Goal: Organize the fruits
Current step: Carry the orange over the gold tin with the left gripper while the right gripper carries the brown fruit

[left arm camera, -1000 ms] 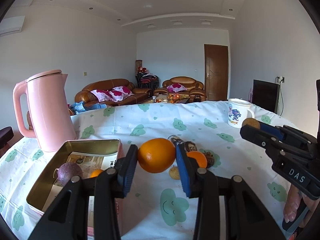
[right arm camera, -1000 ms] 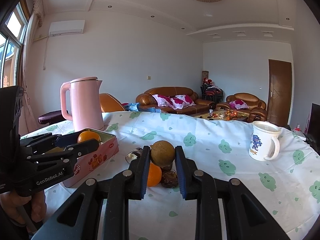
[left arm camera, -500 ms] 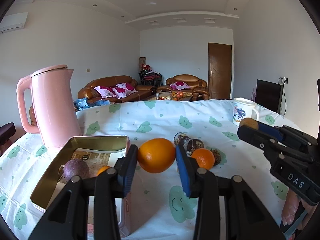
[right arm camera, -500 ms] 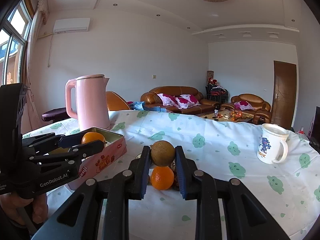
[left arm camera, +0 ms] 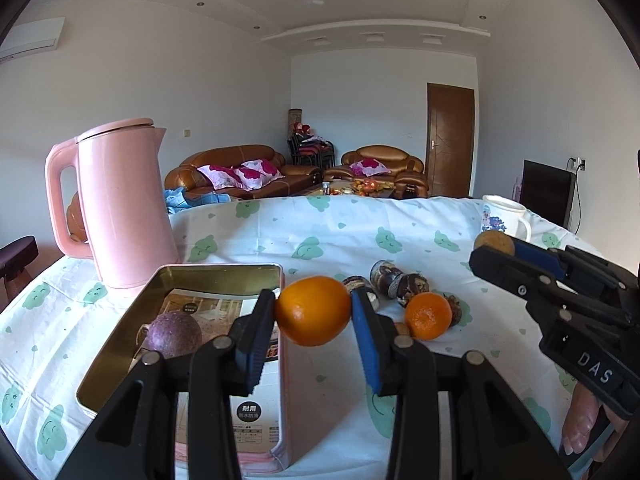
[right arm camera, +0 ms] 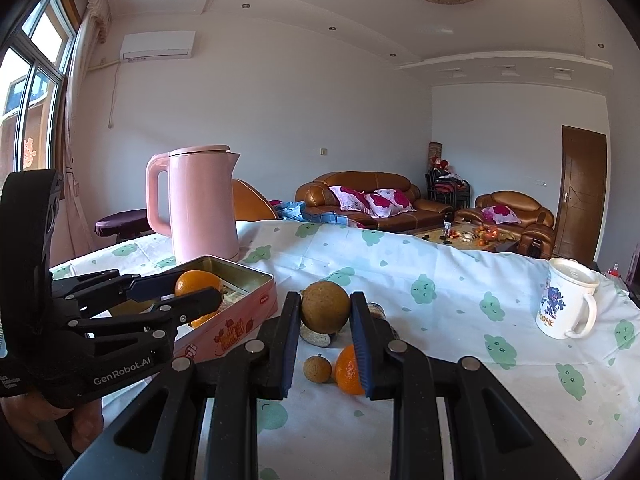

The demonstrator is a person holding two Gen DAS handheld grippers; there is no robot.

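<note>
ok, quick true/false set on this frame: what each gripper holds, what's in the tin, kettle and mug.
1. The left gripper holds an orange. True.
2. The right gripper is empty. False: it is shut on a brown round fruit.
3. A purple fruit lies in the tin. True.
4. The pink kettle lies on its side. False: it stands upright.
5. The mug sits inside the tin. False: it stands on the tablecloth, far from it.

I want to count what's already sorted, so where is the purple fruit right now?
The purple fruit lies inside the open tin, seen low on the left of the left wrist view, just left of the left gripper.
</note>
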